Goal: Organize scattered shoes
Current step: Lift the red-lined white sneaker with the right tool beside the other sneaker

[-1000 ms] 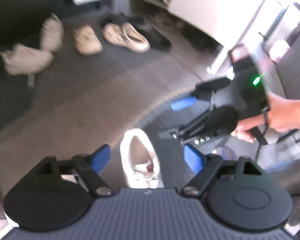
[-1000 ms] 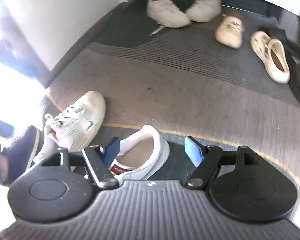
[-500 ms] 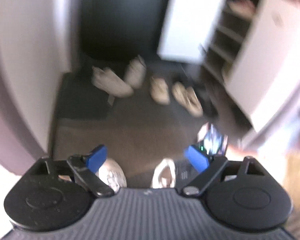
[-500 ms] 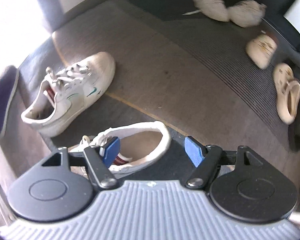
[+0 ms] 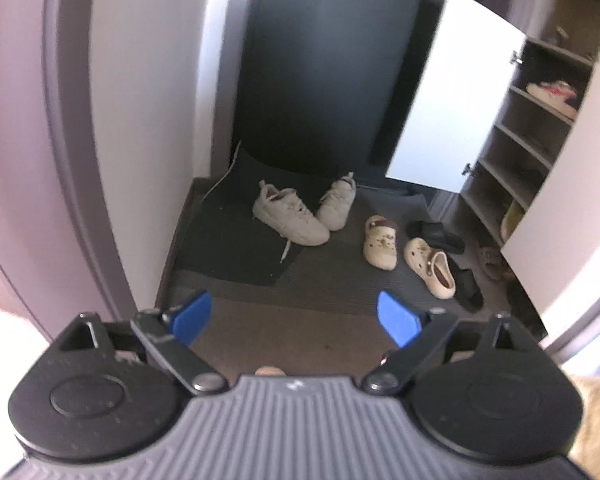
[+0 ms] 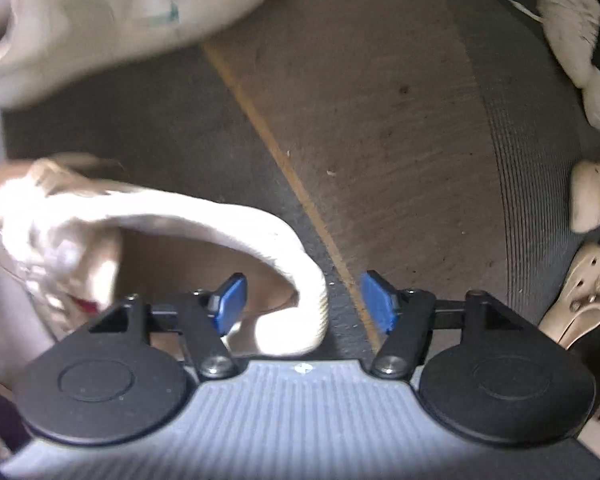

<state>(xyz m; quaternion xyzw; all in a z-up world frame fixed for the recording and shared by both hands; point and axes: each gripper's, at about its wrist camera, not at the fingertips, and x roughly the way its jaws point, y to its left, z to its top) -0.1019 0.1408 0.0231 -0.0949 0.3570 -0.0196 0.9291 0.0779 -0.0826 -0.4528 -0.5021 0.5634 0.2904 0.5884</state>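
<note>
In the right wrist view my right gripper [image 6: 302, 300] points steeply down over a white sneaker [image 6: 180, 216] on the dark mat. Its jaws are closing around the heel collar: the left pad [image 6: 230, 300] is inside the shoe, the right pad [image 6: 374, 300] is outside, still a little apart from the heel. A second white sneaker [image 6: 120, 12] lies blurred at the top left. My left gripper [image 5: 296, 316] is held high, open wide with nothing between its fingers. It faces the entry floor with two white trainers [image 5: 288, 216], two cream clogs [image 5: 380, 242] and black slides [image 5: 436, 234].
A shoe cabinet [image 5: 512, 152] with shelves stands at the right, its white door [image 5: 452, 100] swung open. A dark mat [image 5: 228, 248] lies by the dark entrance door. A wall and door frame [image 5: 72, 160] close off the left. A yellow line [image 6: 284, 160] crosses the brown floor.
My left gripper has risen and turned from the near floor toward the entry. My right gripper has dropped and rolled onto the white sneaker's heel, and its jaws have narrowed.
</note>
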